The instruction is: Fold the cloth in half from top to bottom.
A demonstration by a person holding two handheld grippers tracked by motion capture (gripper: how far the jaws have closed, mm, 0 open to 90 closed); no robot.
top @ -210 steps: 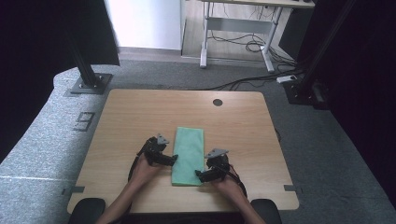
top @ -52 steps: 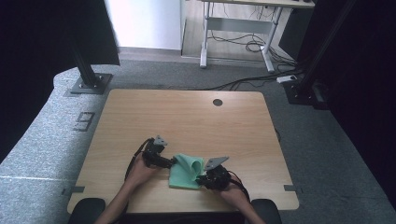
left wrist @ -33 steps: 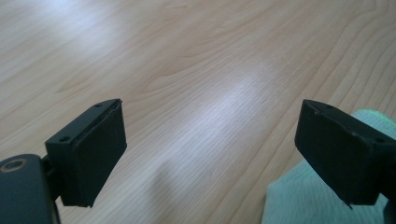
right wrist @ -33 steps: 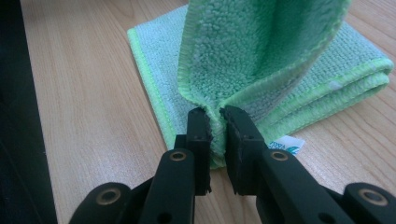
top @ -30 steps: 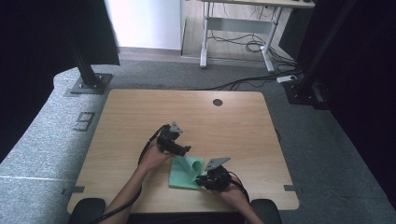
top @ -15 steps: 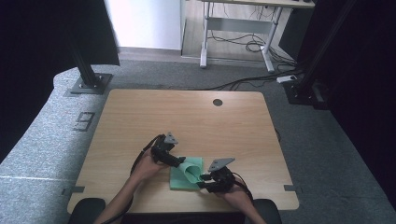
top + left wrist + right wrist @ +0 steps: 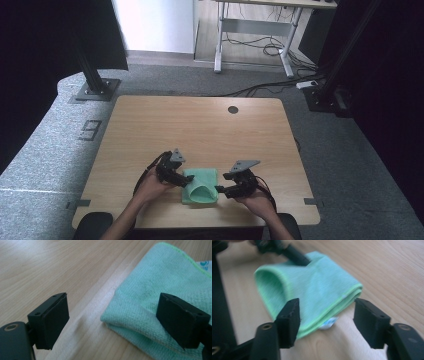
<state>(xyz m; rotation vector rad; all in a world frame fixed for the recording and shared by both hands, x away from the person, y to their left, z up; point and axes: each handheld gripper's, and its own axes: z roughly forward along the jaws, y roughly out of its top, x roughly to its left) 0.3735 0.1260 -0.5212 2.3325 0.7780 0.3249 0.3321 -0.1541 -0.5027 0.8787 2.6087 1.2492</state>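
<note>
I'm mid-fold: the cloth (image 7: 200, 186) lies doubled at the worktop's (image 7: 150, 125) near edge. My right claw (image 7: 222, 190) has just been opening, nothing pinched; left claw (image 7: 183, 181) spread over its corner. Next, flatten the raised loop.

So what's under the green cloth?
The green cloth lies folded on the wooden table. A small white tag pokes out beneath its edge. The top fold bulges up like a tunnel, showing more cloth inside. The table under it is covered.
</note>
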